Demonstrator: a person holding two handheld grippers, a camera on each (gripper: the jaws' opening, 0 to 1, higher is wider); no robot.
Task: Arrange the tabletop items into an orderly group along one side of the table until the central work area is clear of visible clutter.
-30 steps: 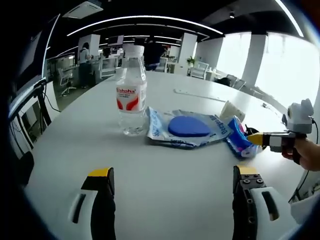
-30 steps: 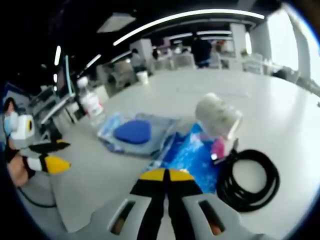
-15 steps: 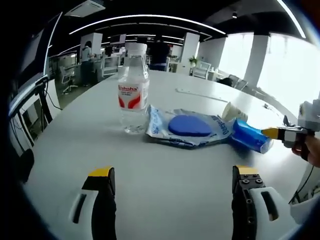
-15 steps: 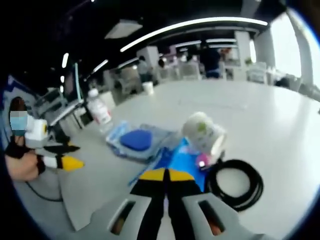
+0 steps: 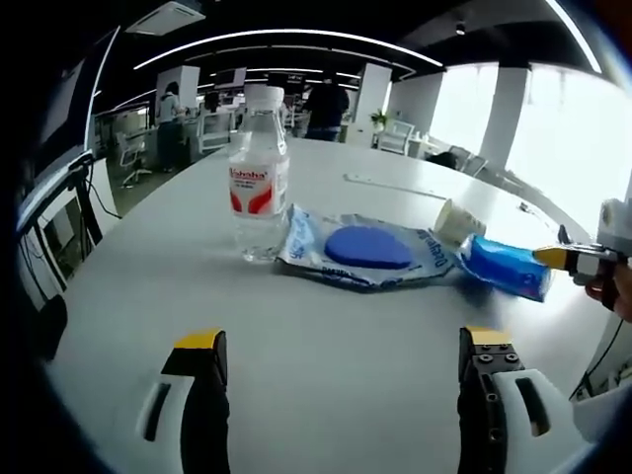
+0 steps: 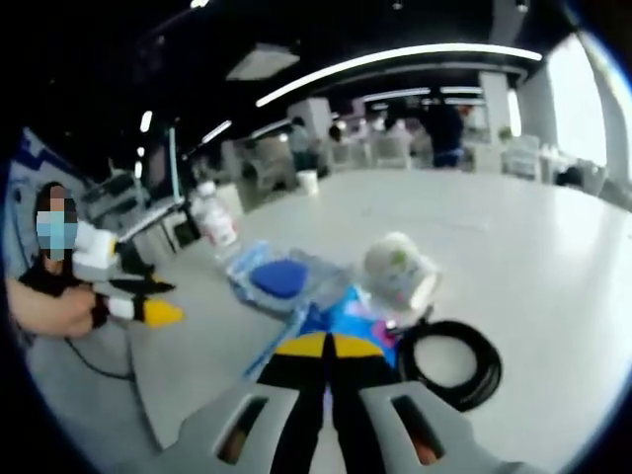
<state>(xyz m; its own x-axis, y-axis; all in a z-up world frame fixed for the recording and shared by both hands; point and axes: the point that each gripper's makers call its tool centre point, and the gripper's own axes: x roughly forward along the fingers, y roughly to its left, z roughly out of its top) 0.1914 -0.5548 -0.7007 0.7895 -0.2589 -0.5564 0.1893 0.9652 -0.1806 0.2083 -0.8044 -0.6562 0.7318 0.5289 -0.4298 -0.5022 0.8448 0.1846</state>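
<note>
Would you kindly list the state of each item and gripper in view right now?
water bottle: upright, capped
flat packet: lying flat beside the bottle
blue pack: pinched at its end
paper roll: on its side
black cable: coiled
left gripper: open
right gripper: shut on blue pack

A smooth, pale table top (image 5: 326,336) with a soft sheen is seen ahead of the fingers. The water bottle (image 5: 259,178) is of clear, glossy plastic with a printed label. Beside it, a crinkled plastic packet (image 5: 365,252) is shown, shiny and see-through over a matt blue pad. A blue foil-like wrapper (image 5: 509,267), glossy, is pinched at the tips of the right gripper (image 5: 553,259). A black cable coil (image 6: 449,360) looks rubbery and matt. The cup (image 6: 395,272) appears to be paper.
</note>
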